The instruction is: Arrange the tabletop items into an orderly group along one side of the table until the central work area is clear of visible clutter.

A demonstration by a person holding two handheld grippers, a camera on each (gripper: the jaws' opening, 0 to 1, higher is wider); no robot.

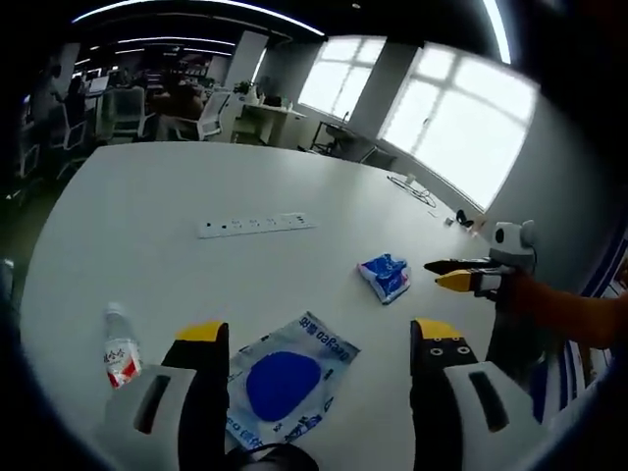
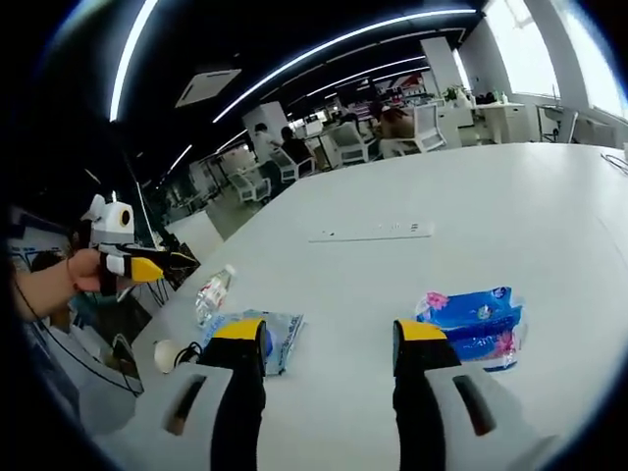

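On the white table [image 1: 147, 216] lie four loose things: one small water bottle [image 1: 120, 345], one flat blue-and-white packet [image 1: 287, 378], one blue tissue pack [image 1: 386, 276] and one white power strip [image 1: 255, 225]. In the left gripper view the bottle lies on its side near the table's near edge, with the packet just beside it and between the left gripper's [image 1: 319, 339] yellow-tipped jaws, which stand wide apart and hold nothing. The tissue pack rests farther in, apart from the packet, and the strip lies toward the table's middle, well apart from the rest. The right gripper [image 1: 449, 273] comes in from the right, held above the table near the tissue pack; from this side its yellow tips look close together, but I cannot tell for sure. In the right gripper view its own jaws stand apart, empty, with the tissue pack just beyond the right jaw.
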